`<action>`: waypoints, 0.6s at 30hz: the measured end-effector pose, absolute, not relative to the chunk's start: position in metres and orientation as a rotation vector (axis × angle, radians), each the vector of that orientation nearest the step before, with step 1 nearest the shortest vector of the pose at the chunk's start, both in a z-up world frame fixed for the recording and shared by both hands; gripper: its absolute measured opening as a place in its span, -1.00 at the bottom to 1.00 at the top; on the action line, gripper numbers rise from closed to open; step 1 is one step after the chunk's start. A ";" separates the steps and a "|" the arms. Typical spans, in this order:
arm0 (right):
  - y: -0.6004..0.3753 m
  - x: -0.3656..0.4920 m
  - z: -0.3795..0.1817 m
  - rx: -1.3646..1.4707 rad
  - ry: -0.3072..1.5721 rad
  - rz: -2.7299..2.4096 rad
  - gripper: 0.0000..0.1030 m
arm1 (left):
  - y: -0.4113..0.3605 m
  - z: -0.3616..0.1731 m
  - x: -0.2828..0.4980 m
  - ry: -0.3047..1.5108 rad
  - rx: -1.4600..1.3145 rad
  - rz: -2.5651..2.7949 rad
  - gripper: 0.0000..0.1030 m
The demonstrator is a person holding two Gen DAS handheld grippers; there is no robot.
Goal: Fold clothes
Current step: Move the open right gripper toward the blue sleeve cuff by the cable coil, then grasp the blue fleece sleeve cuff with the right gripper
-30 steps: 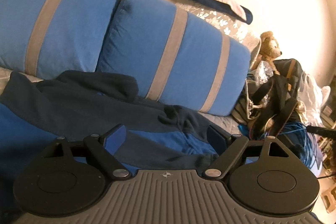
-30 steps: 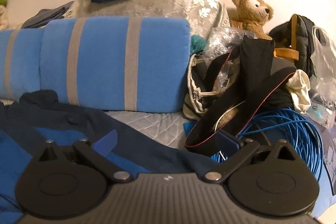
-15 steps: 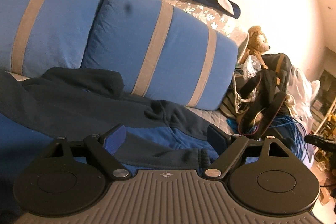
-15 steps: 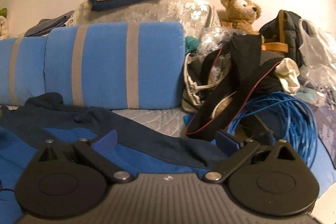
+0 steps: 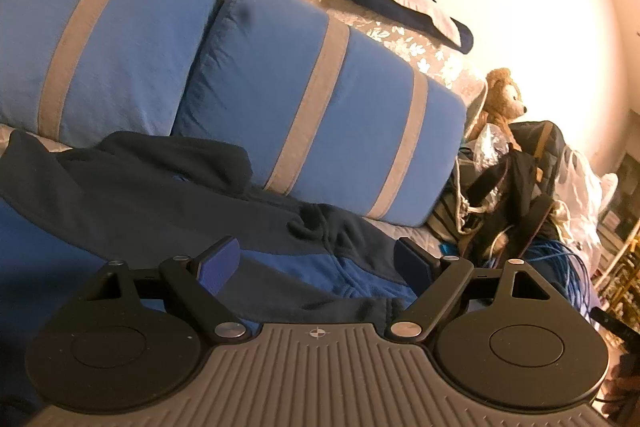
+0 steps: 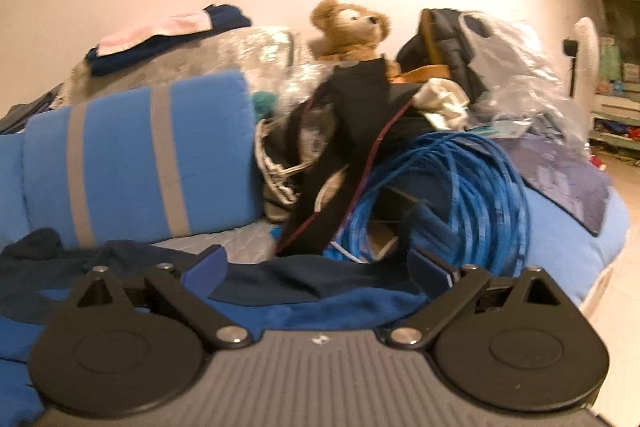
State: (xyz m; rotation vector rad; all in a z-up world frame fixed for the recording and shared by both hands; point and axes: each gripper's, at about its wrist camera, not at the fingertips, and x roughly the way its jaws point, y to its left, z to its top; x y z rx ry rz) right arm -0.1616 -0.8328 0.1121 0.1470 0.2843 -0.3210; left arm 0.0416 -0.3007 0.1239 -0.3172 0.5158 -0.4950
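Navy and bright blue fleece, a rumpled two-tone sweatshirt (image 5: pixel 168 203), fills the lower left and centre of the left wrist view, spread on a grey quilted bed cover (image 5: pixel 404 231). Its dark collar end is bunched against two blue cushions with grey stripes (image 5: pixel 320 99) that fill the upper left and middle of the frame. The left tongs (image 5: pixel 318 259) stand spread wide in the lower middle just above the garment, blue-padded fingertips (image 5: pixel 220 263) apart with nothing between them.

In the right wrist view, which is somewhat blurred, the same sweatshirt (image 6: pixel 312 291) lies across the lower left and bottom centre, its dark edge running between the fingers of the right tongs (image 6: pixel 318 267). These too are spread and grip nothing; whether they touch the cloth cannot be told.

Right of centre in that view lies a coil of bright blue cable (image 6: pixel 460 187), with a black strap edged in red (image 6: pixel 352 147) draped beside it. A brown teddy bear (image 6: pixel 352 27) sits at upper centre, clear plastic bags (image 6: pixel 512 67) at upper right, and a folded pink and navy cloth (image 6: pixel 160 35) tops a silvery floral cover at upper left.
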 end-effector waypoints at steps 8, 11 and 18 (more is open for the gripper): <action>-0.873 -0.151 0.083 0.144 0.328 -0.456 0.35 | -0.304 0.128 0.036 0.488 -0.295 -0.519 0.65; -0.895 -0.141 0.074 0.186 0.345 -0.510 0.07 | -0.302 0.130 0.035 0.473 -0.307 -0.521 0.65; -0.932 -0.114 0.061 0.238 0.379 -0.585 -0.37 | -0.297 0.134 0.034 0.455 -0.335 -0.523 0.65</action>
